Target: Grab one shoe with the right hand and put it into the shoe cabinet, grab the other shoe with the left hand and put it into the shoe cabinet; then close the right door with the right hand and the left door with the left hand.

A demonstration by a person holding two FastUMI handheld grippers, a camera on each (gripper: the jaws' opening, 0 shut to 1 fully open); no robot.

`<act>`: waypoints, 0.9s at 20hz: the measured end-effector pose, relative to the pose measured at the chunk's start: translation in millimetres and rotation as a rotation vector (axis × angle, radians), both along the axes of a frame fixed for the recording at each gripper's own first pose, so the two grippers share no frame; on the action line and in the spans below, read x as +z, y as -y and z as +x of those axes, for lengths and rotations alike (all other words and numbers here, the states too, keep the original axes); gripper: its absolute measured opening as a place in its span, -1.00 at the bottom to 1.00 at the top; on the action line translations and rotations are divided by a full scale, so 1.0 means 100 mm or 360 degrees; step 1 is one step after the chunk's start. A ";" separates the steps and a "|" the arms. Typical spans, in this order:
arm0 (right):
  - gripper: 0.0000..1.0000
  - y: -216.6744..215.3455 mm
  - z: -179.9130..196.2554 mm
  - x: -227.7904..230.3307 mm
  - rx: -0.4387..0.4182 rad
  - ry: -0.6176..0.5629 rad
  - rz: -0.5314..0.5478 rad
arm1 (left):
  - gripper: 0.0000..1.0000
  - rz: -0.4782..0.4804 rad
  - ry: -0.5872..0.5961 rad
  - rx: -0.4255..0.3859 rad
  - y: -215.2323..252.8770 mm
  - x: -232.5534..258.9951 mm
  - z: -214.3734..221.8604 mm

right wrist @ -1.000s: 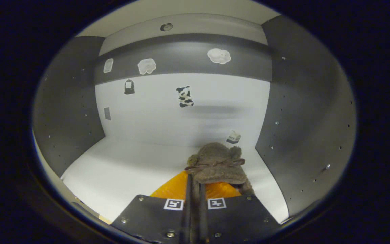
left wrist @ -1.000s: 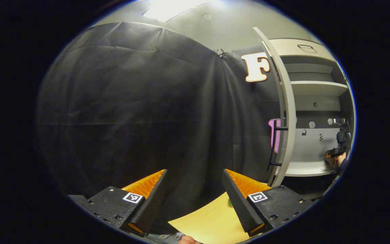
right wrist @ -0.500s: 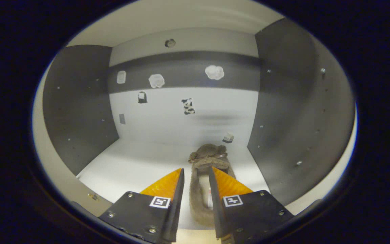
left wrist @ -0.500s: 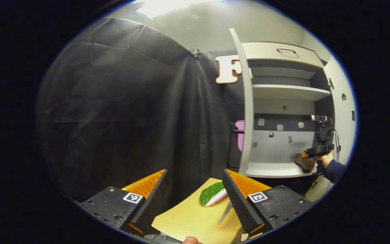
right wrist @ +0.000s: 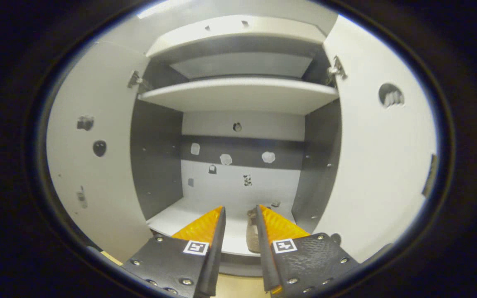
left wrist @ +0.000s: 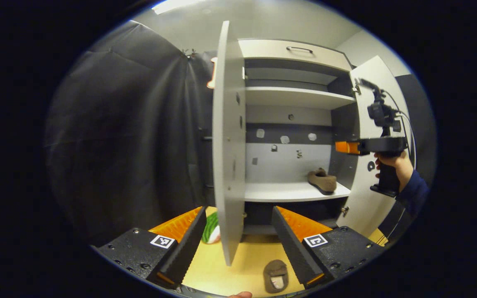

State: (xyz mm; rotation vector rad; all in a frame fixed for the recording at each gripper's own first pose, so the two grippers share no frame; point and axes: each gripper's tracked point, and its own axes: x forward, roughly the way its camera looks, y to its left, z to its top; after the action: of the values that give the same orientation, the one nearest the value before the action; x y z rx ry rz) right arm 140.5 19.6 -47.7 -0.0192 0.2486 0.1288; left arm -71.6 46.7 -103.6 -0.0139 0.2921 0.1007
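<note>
Near the open, empty left gripper (left wrist: 237,244), the second shoe (left wrist: 275,276) lies on the floor, probably sole down. Farther off, the right gripper (right wrist: 238,244) has let go and backed out, leaving the first shoe (left wrist: 322,181) on the cabinet shelf (left wrist: 280,191); the left-hand pickup comes next.

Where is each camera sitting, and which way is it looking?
Left gripper view: rides the open left gripper, above the wood floor, facing the shoe cabinet past its left door's edge; a hand holds the right gripper.
Right gripper view: rides the open right gripper, facing straight into the cabinet.
Both show the brown shoe on the lower shelf.
</note>
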 end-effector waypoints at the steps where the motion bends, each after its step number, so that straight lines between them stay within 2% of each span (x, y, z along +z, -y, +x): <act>1: -0.17 0.01 -0.15 0.15 0.0007 0.0031 0.0007 | 0.95 -0.0036 -0.0053 -0.0044 0.10 -0.16 0.02; 2: -0.23 0.01 -0.29 0.27 0.0010 0.0056 0.0013 | 0.95 -0.0064 -0.0109 -0.0084 0.18 -0.31 0.05; 6: -0.10 0.08 -0.74 0.75 0.0008 0.0184 -0.0009 | 0.96 -0.0113 -0.0340 -0.0194 0.37 -1.06 0.06; 8: -0.23 0.13 -0.92 0.92 -0.0003 0.0214 0.0003 | 0.96 -0.0121 -0.0495 -0.0232 0.43 -1.49 0.04; 9: -0.12 0.17 -0.98 1.01 -0.0017 0.0236 0.0009 | 0.96 -0.0131 -0.0561 -0.0248 0.44 -1.71 0.03; 10: -0.01 0.23 -1.01 1.09 -0.0042 0.0260 0.0008 | 0.97 -0.0148 -0.0649 -0.0261 0.46 -1.94 0.01; 11: -0.07 0.32 -1.05 1.16 -0.0073 0.0281 -0.0002 | 0.96 -0.0163 -0.0734 -0.0281 0.49 -2.18 -0.05; 12: 0.03 0.38 -1.09 1.23 -0.0105 0.0306 -0.0011 | 0.96 -0.0174 -0.0824 -0.0294 0.49 -2.40 -0.09; 13: 0.00 0.45 -1.12 1.30 -0.0134 0.0330 -0.0015 | 0.94 -0.0196 -0.0914 -0.0319 0.46 -2.61 -0.14; 14: 0.07 0.51 -1.15 1.35 -0.0163 0.0349 -0.0025 | 0.93 -0.0212 -0.1015 -0.0333 0.45 -2.81 -0.23; 15: 0.07 0.59 -1.18 1.40 -0.0197 0.0366 -0.0041 | 0.86 -0.0237 -0.1106 -0.0347 0.43 -2.93 -0.33; 18: 0.07 0.80 -1.25 1.48 -0.0294 0.0405 -0.0093 | 0.85 -0.0323 -0.1297 -0.0365 0.41 -3.10 -0.45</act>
State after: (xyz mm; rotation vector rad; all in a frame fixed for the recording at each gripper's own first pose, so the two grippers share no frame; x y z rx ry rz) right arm 15.7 -60.5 100.7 -0.0701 -0.0010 -0.0648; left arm -116.6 5.9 -413.4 -0.1423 1.1139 -0.1600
